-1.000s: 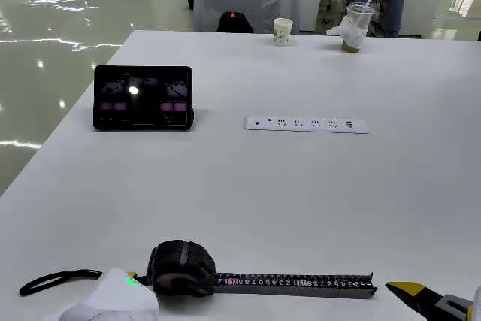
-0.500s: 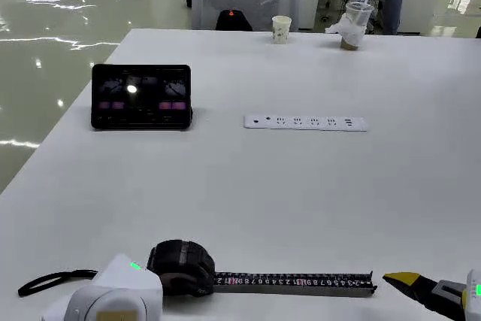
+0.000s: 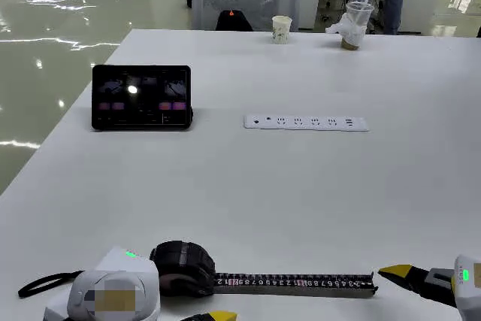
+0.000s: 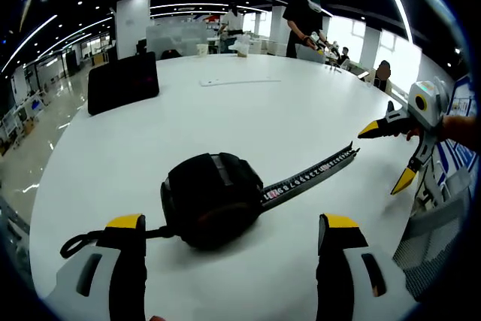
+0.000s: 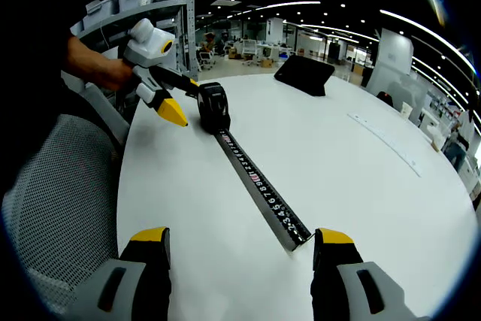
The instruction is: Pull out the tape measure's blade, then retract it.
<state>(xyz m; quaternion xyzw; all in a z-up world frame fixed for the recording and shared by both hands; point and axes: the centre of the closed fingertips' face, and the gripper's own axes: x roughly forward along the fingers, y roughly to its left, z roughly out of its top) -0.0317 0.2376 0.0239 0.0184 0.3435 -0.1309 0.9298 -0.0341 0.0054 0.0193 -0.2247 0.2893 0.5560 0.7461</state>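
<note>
The black tape measure case (image 3: 182,267) lies near the table's front edge, its wrist strap (image 3: 45,283) trailing left. The blade (image 3: 297,283) runs out to the right and lies flat on the white table (image 3: 263,186). My left gripper (image 3: 184,307) sits just behind the case, open, with the case (image 4: 213,197) lying between and slightly ahead of its yellow fingertips (image 4: 125,222). My right gripper (image 3: 398,274) is open just right of the blade's end hook (image 5: 297,237), which lies between its jaws without touching them. The left gripper (image 5: 169,103) appears beside the case (image 5: 214,107).
A dark tablet (image 3: 141,97) stands at the left of the table. A white power strip (image 3: 306,122) lies mid-table. A paper cup (image 3: 282,29) and a plastic cup with a straw (image 3: 355,24) stand at the far edge. A mesh chair (image 5: 52,208) is near the front edge.
My left gripper has come forward around the case, and one yellow tip now shows beneath it. My right gripper has edged left toward the blade's end. The tape measure has not moved.
</note>
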